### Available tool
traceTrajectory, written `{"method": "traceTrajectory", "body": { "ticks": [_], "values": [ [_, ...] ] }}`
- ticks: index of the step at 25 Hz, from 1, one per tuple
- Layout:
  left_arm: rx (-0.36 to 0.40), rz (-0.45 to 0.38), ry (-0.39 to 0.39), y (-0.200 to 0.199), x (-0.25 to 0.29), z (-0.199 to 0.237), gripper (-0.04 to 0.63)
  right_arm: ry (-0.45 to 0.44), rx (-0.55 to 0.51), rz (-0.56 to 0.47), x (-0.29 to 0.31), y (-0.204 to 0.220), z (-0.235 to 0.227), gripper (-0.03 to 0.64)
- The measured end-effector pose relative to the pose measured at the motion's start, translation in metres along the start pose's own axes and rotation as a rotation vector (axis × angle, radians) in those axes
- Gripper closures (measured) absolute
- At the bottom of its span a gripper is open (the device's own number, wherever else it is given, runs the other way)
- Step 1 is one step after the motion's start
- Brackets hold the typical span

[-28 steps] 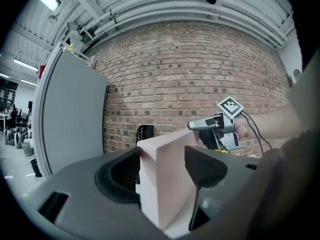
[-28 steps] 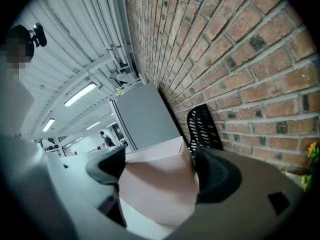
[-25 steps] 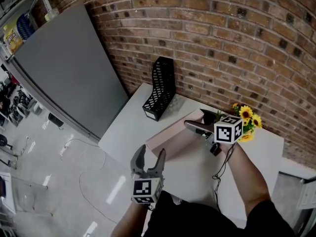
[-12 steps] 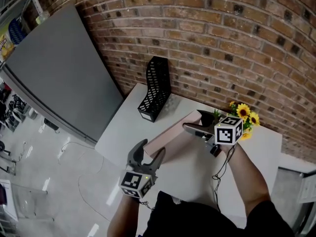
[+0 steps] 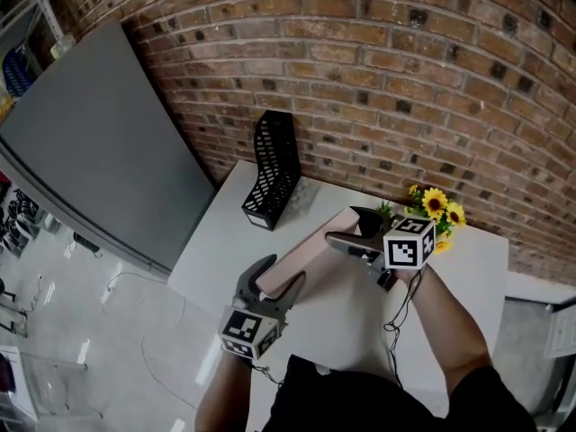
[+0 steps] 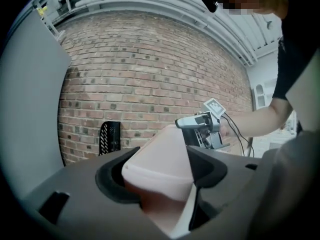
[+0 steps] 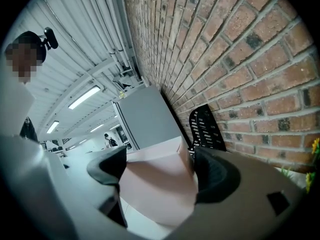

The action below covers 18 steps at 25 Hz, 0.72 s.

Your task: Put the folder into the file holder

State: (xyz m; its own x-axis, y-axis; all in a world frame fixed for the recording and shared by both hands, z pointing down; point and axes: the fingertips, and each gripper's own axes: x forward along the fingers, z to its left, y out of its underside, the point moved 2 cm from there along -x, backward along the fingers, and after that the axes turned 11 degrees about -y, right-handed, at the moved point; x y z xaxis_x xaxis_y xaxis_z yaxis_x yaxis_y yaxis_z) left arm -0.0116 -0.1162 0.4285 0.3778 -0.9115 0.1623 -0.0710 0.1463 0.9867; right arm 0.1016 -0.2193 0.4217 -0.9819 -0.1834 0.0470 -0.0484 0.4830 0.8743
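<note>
The pink folder (image 5: 310, 246) is held off the white table (image 5: 220, 241), slanting from near left to far right. My right gripper (image 5: 340, 225) is shut on its far end; the folder (image 7: 155, 184) fills the gap between that gripper's pads. My left gripper (image 5: 286, 270) stands open around the near end, with the folder (image 6: 160, 159) between its jaws. The black mesh file holder (image 5: 274, 165) stands upright at the table's far left corner by the brick wall. It also shows as the holder (image 6: 111, 136) and the holder (image 7: 207, 126), beyond the folder.
A pot of sunflowers (image 5: 436, 210) stands at the table's back right, close behind my right gripper. A large grey panel (image 5: 99, 142) leans at the left of the table. A brick wall (image 5: 405, 79) backs the table. A cable (image 5: 400, 304) hangs from the right gripper.
My left gripper has moved up and forward from the table's near edge until the folder's near end lies between its jaws. The right gripper has lifted the folder slightly toward the holder.
</note>
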Motion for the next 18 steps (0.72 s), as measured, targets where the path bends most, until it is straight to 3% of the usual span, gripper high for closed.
{"method": "traceTrajectory", "body": {
  "ticks": [3,10,18],
  "values": [
    [0.032,0.002,0.008,-0.001,0.004,-0.004,0.334,0.002,0.002,-0.005,0.001,0.001,0.002,0.183],
    [0.022,0.001,-0.025,-0.003,0.002,-0.008,0.353,0.027,-0.02,-0.023,0.0,-0.002,0.003,0.184],
    [-0.022,0.0,-0.152,-0.002,-0.005,-0.008,0.367,0.144,-0.235,-0.033,-0.005,-0.015,0.016,0.238]
  ]
}}
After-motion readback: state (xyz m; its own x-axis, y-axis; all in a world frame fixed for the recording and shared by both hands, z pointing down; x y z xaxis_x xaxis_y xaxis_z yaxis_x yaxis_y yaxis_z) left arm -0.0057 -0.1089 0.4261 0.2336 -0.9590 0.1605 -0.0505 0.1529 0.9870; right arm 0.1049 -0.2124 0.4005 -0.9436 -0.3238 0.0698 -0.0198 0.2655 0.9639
